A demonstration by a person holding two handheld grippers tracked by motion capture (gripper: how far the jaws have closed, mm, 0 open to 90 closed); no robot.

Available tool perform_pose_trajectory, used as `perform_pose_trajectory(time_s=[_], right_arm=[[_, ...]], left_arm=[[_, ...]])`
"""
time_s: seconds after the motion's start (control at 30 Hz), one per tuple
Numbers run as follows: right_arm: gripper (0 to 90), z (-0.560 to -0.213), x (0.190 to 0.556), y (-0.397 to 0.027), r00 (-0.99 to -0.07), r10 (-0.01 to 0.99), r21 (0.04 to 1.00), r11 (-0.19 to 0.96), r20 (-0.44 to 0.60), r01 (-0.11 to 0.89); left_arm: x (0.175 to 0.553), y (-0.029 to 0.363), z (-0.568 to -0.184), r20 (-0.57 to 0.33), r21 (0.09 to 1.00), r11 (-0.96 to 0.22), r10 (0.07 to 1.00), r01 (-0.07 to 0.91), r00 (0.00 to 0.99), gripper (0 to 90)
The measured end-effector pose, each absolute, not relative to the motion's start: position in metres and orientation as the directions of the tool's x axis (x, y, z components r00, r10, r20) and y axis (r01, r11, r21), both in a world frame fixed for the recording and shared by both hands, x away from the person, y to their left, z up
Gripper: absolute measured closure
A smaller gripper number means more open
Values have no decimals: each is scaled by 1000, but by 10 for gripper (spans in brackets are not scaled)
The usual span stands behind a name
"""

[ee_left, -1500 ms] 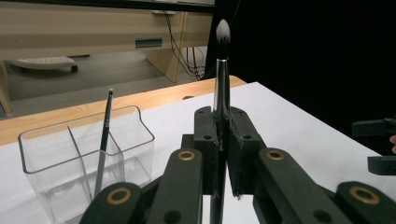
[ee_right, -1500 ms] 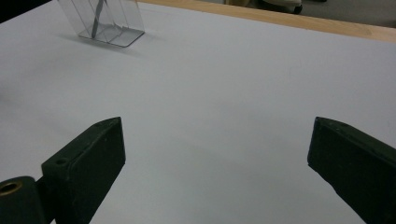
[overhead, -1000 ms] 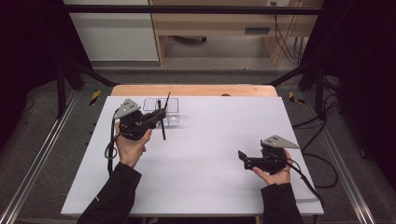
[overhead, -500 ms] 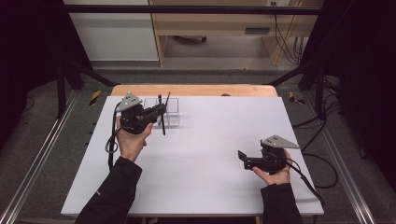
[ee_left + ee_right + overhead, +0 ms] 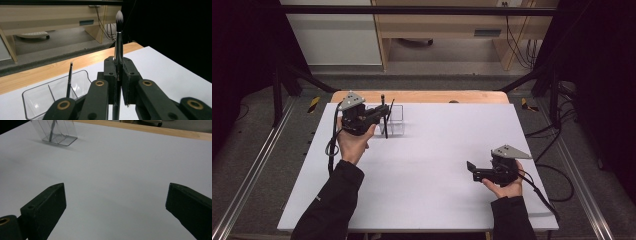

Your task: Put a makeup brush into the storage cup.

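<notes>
Makeup brush (image 5: 119, 37) white-tipped, upright between fingers (image 5: 130, 75)

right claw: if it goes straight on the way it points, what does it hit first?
Likely nothing close: the open right claw faces bare white table. The clear organizer sits far off and left of its line, though depth is hard to judge.

The brush (image 5: 117, 47) has a black handle, a silvery collar and a tuft that is dark at the base and white at the tip. A thinner black brush (image 5: 69, 80) stands in the clear, colourless box (image 5: 33, 100). The table top (image 5: 437, 165) is plain white with a pale wood strip (image 5: 427, 96) along its far edge, and both grippers (image 5: 119, 82) (image 5: 479, 172) are black with grey plates.
</notes>
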State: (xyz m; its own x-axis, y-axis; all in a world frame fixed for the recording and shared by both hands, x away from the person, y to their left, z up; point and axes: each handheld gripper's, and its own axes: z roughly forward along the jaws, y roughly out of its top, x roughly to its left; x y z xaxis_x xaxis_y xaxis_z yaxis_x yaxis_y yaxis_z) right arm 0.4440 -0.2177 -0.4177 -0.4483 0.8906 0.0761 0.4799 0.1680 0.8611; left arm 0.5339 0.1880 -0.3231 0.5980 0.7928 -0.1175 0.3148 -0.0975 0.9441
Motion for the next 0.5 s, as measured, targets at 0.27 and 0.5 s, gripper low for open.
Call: perform_pose_trajectory(time_s=[0.27,0.5], right_arm=[[37,-418,444,-218,-448,890,861,166,79,481],[30,-417,444,-218,-448,891,863,164,78,477]], left_arm=[[546,189,-320,-116,941,-99,803,323,584,831],[556,190,-319,-117,939,-98,810,330,575,831]])
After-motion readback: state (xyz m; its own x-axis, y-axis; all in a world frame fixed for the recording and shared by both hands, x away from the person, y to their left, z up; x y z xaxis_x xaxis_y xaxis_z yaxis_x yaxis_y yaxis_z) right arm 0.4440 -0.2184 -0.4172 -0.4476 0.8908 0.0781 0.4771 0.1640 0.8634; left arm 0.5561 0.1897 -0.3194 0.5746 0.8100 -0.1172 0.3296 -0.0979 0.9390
